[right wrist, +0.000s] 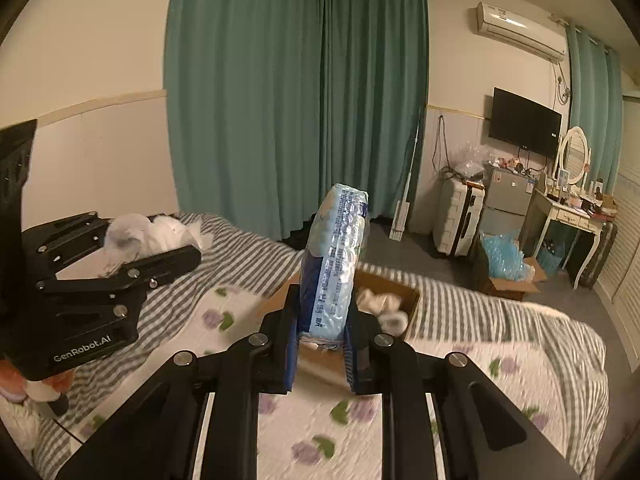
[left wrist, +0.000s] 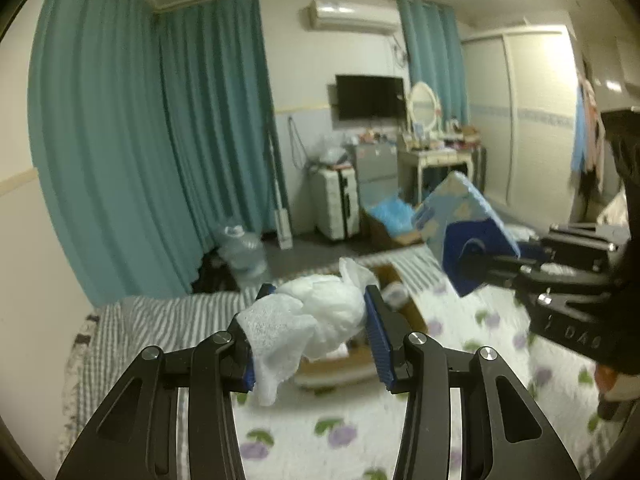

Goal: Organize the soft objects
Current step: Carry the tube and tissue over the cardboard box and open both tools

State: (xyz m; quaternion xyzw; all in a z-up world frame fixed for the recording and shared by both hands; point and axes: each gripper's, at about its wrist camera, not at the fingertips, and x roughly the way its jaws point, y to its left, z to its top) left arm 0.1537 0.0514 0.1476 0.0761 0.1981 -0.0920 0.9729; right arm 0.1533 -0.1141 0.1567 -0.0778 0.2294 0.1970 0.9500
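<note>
My left gripper (left wrist: 316, 340) is shut on a white crumpled soft bundle (left wrist: 316, 320) of foam wrap and plastic, held above the bed. It also shows in the right wrist view (right wrist: 156, 232) at the left. My right gripper (right wrist: 320, 344) is shut on a blue and white soft pack (right wrist: 336, 264), held upright above an open cardboard box (right wrist: 400, 296) on the bed. The pack shows in the left wrist view (left wrist: 460, 216) at the right, over the same box (left wrist: 360, 360). Small white items (right wrist: 380, 304) lie inside the box.
The bed has a striped sheet (left wrist: 168, 320) and a flower-print quilt (right wrist: 500, 380). On the floor stand a second box with blue packs (right wrist: 504, 268), a suitcase (right wrist: 456, 216), a water jug (left wrist: 244, 252) and a dresser (right wrist: 568, 216). Teal curtains (right wrist: 296, 100) hang behind.
</note>
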